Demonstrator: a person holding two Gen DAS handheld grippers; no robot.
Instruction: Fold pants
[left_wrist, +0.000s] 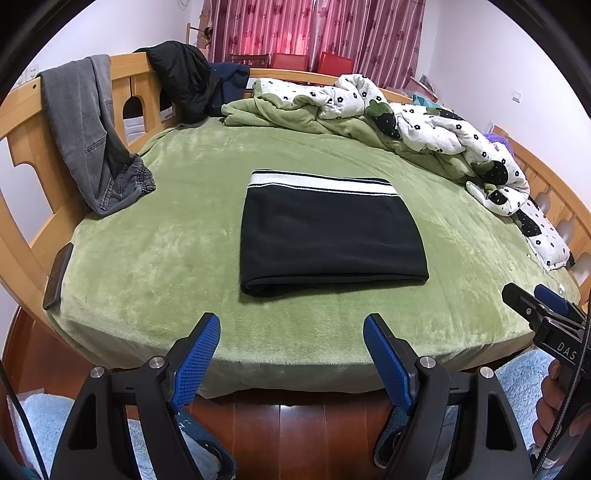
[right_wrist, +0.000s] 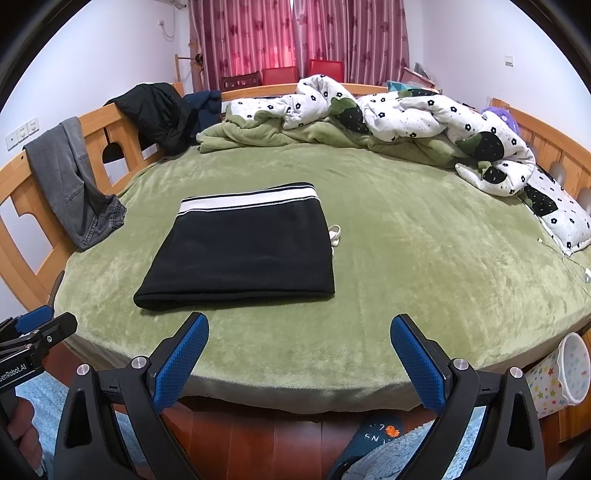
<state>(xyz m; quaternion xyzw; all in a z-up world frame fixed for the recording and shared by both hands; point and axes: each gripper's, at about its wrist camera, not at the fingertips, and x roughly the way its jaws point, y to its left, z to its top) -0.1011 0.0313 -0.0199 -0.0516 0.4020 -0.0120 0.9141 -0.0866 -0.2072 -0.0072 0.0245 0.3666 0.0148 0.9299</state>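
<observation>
The black pants (left_wrist: 328, 232) lie folded into a flat rectangle on the green bed cover (left_wrist: 166, 258), white striped waistband at the far edge. They also show in the right wrist view (right_wrist: 243, 251), with a white drawstring end (right_wrist: 335, 234) sticking out at their right side. My left gripper (left_wrist: 291, 332) is open and empty, held off the bed's near edge, short of the pants. My right gripper (right_wrist: 299, 332) is open and empty, near the bed's front edge, right of the pants. Each gripper appears at the edge of the other's view (left_wrist: 535, 306) (right_wrist: 44, 328).
Grey jeans (left_wrist: 92, 136) hang over the wooden bed rail at left. A dark jacket (left_wrist: 181, 77) lies at the far rail. A rumpled flowered quilt (left_wrist: 443, 136) fills the far right. A phone (left_wrist: 57, 277) sits on the left edge. A star-print bin (right_wrist: 557, 373) stands right.
</observation>
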